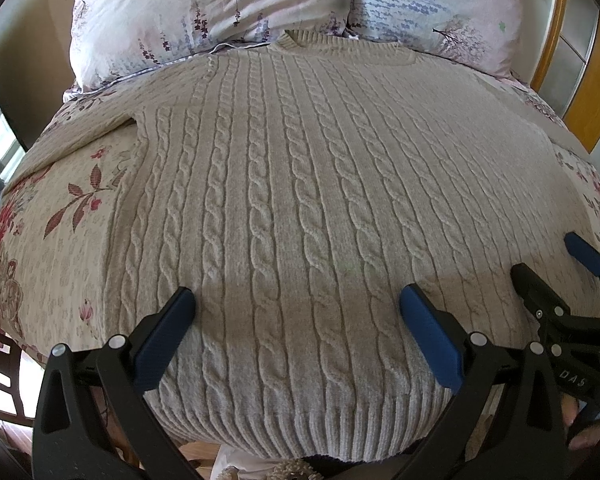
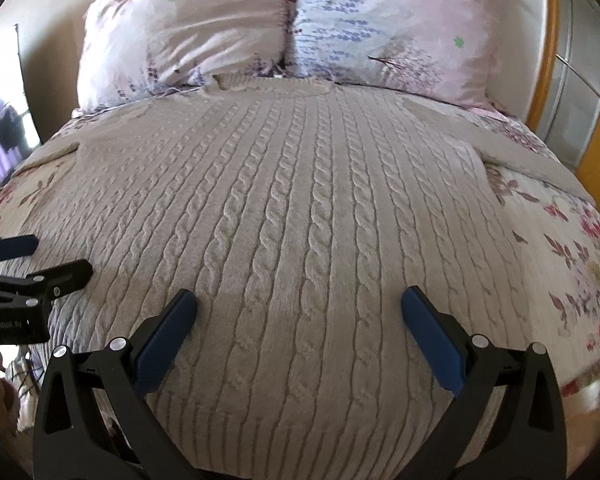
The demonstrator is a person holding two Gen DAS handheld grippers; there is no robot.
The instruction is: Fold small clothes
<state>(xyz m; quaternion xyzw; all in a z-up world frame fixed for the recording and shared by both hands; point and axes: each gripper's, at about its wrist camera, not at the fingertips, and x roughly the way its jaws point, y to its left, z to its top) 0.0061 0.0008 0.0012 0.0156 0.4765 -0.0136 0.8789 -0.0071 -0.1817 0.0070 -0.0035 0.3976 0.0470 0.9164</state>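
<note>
A beige cable-knit sweater (image 1: 300, 184) lies spread flat, front up, across a bed with a floral bedspread (image 1: 64, 240). Its neckline sits at the twelve o'clock edge, touching two floral pillows: a pink pillow (image 1: 204, 8) toward eleven o'clock and a pale blue pillow (image 1: 440, 4) toward one o'clock. The ribbed hem (image 1: 300, 420) hangs at six o'clock, at the near edge of the bed. One sleeve (image 1: 80, 136) stretches out toward nine o'clock; the other sleeve (image 2: 532, 160) reaches toward three o'clock, seen in the right wrist view.

The left gripper (image 1: 296, 308) hovers over the lower part of the sweater, near the hem. Its two blue-padded fingers (image 1: 168, 336) are spread wide apart, released, with nothing between them but the knit below. Whether the tips touch the fabric cannot be told.

The right gripper (image 2: 298, 308) hovers just beside it, toward three o'clock, also over the lower sweater. Its fingers (image 2: 432, 340) are likewise spread wide and grasp nothing. Each gripper shows at the edge of the other's view: the right gripper at four o'clock in the left wrist view, the left gripper at nine o'clock in the right wrist view.

A wooden bed frame (image 1: 556, 40) curves along the two o'clock edge.
</note>
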